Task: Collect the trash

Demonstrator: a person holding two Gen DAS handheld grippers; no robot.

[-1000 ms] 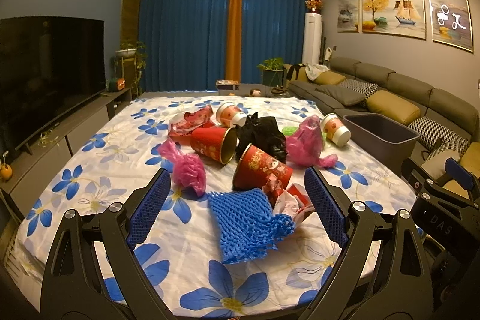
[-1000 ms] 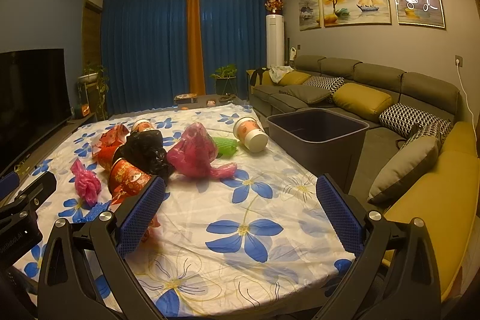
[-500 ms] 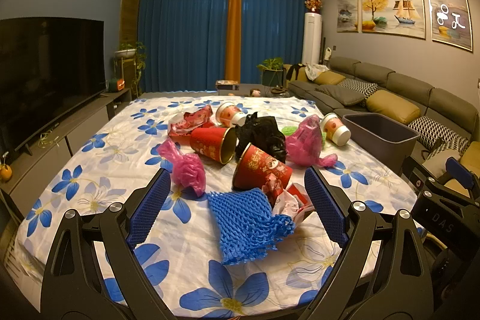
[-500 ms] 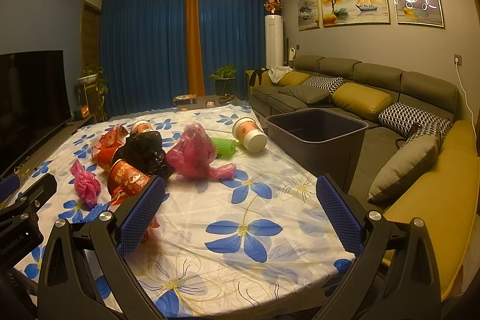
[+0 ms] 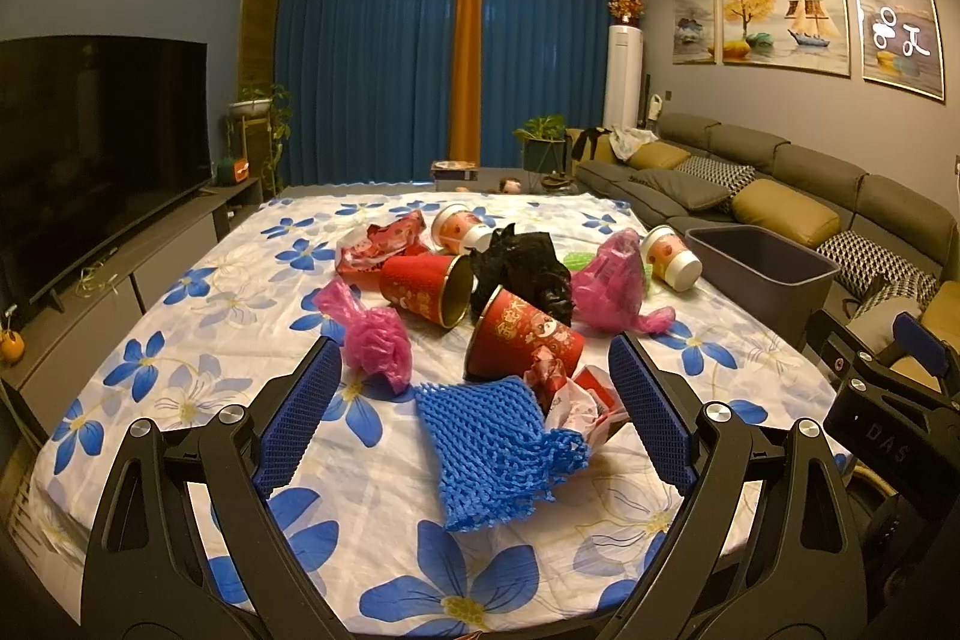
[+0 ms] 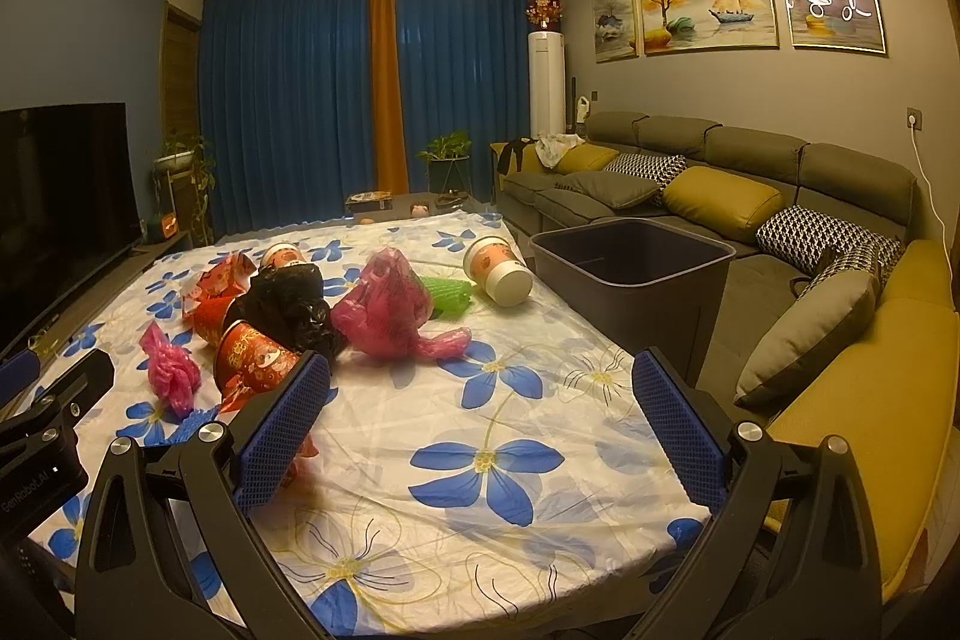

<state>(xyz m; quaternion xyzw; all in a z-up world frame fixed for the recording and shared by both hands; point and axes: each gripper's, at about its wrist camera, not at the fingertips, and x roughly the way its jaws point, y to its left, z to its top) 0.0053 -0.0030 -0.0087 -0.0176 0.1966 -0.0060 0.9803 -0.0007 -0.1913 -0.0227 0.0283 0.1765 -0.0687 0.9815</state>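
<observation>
Nothing has moved since a second ago: both the left gripper (image 5: 474, 403) and right gripper (image 6: 480, 421) hang with jaws apart, empty, over the bench (image 6: 480, 490); trash (blue foam net (image 5: 492, 451) nearest) lies uncollected, grey bin (image 6: 630, 262) beside it

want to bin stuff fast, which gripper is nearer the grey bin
Right. The right gripper hangs open over the table's near edge, with the grey bin just ahead to its right. The left gripper is open over the blue foam net, farther away.
</observation>
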